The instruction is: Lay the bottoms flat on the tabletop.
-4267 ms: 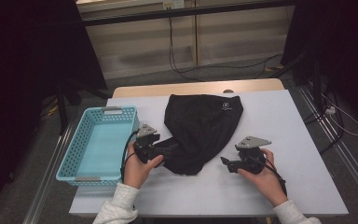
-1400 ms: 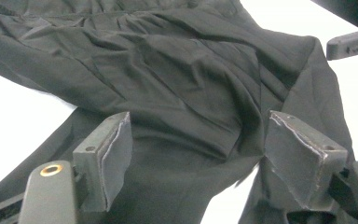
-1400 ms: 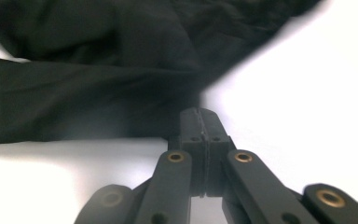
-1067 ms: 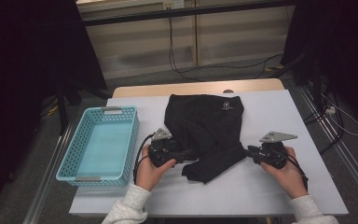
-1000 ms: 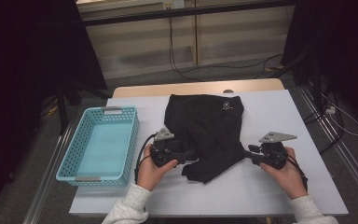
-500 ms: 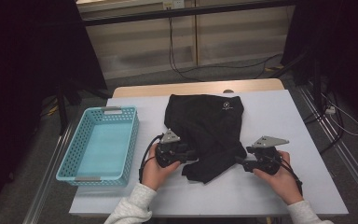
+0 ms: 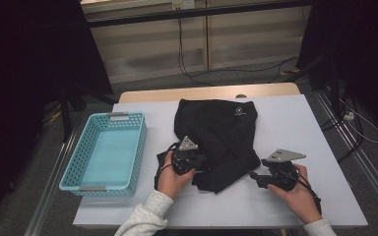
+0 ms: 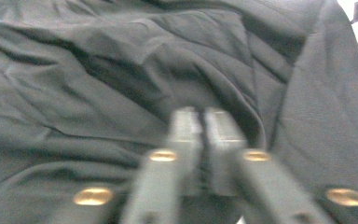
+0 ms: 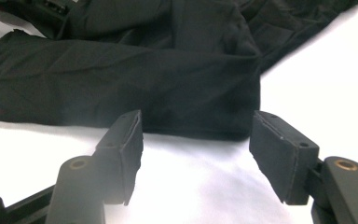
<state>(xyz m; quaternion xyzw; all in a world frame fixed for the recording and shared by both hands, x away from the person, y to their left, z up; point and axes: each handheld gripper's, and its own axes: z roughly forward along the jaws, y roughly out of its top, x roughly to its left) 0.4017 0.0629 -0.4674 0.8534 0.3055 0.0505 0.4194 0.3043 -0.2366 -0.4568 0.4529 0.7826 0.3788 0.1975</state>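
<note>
Two grippers were at work on one black garment (image 7: 220, 140), which lay crumpled on the white bench (image 7: 295, 123), near its middle and toward the person's side. The left gripper (image 7: 202, 163) had just been closing, and in the left gripper view its fingers (image 8: 186, 135) stood pressed together with a fold of the cloth pinched between them. The right gripper (image 7: 252, 175) had just been opening; its fingers (image 9: 128, 140) stood well apart over bare bench, just short of the garment's near hem, holding nothing.

To do this step well, the right gripper should probably slide forward and low so one finger passed under the hem, then close on a single layer only, while the left kept its pinch firm.

One teal basket (image 7: 109, 150) stood empty at the left of the bench, well apart from the garment.
</note>
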